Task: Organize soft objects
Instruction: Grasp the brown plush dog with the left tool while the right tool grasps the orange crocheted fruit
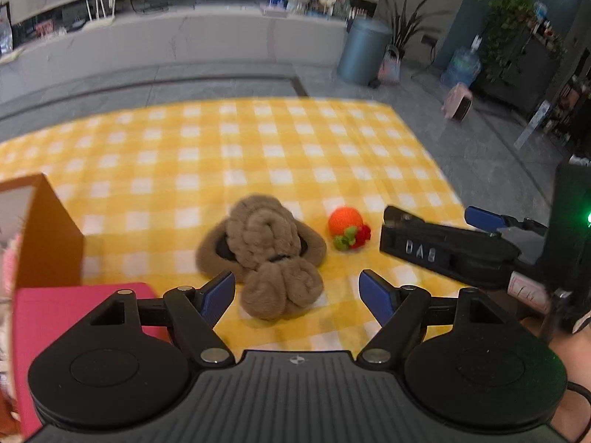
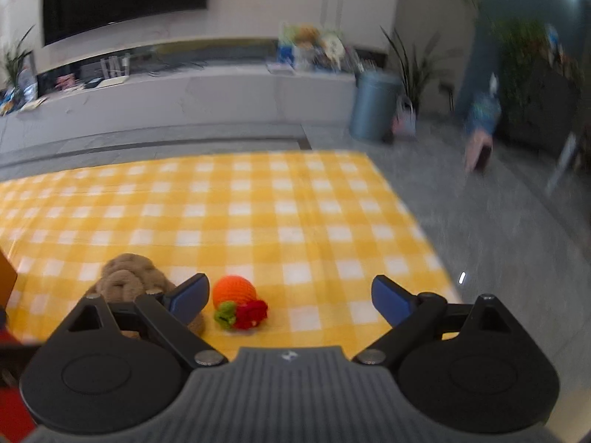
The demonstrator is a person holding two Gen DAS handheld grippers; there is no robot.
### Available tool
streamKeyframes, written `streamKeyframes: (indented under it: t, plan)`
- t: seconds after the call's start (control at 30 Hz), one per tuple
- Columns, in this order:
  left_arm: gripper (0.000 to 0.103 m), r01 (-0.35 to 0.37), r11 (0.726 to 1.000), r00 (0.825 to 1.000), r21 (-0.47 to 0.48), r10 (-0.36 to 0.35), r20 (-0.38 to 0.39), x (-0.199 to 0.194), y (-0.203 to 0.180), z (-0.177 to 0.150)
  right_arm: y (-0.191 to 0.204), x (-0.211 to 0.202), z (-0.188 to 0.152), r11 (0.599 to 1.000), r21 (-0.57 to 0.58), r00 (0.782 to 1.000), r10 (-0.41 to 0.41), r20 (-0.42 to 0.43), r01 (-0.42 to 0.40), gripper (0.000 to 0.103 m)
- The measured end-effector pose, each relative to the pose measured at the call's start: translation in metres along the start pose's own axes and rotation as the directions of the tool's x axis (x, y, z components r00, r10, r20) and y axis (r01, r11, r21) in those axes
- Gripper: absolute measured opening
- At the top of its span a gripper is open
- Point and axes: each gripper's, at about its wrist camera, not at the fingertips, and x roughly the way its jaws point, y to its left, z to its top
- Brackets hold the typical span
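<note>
Plush [image 1: 264, 254], brown & braided, lies on the yellow check cloth [image 1: 280, 140] just ahead of the left tongs [image 1: 297, 295]; its near lobe sits between the wide-open blue fingers, nothing gripped. Probably lined up for a grab. Orange knit ball [image 1: 345, 223] w/ red & green bits lies just right of plush, apart from it. Right tongs [image 2: 290, 299] hover above & behind the ball [image 2: 234, 291], jaws wide, empty; likely its target. Box [image 1: 48, 232] w/ orange wall at left edge, pink one [image 1: 74, 306] beside it, prob. the drop spots. Cloth is spread on grey floor; low ledge, bin & plants behind. Right view blurred.
</note>
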Motion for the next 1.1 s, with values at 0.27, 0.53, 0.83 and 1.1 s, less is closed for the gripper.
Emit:
streamKeyframes:
  t: [0.27, 0.53, 0.83, 1.1]
  plan:
    - [0.090, -0.114, 0.993, 0.985, -0.039, 0.108, -0.131, 0.068, -0.006, 0.002, -0.005, 0.034, -0.012, 0.992, 0.087, 0.994, 0.095, -0.053, -0.091, 0.090]
    - [0.089, -0.156, 0.986, 0.983, -0.059, 0.149, -0.108, 0.096, -0.005, -0.001, -0.002, 0.059, -0.009, 0.987, 0.033, 0.985, 0.157, -0.071, -0.155, 0.074]
    - [0.067, -0.137, 0.989, 0.990, -0.056, 0.135, -0.039, 0.098, -0.001, -0.010, -0.005, 0.066, -0.004, 0.986, 0.030, 0.984, 0.164, -0.075, -0.162, 0.073]
    - [0.056, -0.101, 0.994, 0.995, -0.030, 0.101, -0.012, 0.090, -0.003, -0.011, 0.004, 0.080, -0.006, 0.985, 0.009, 0.978, 0.170, -0.118, -0.170, 0.073]
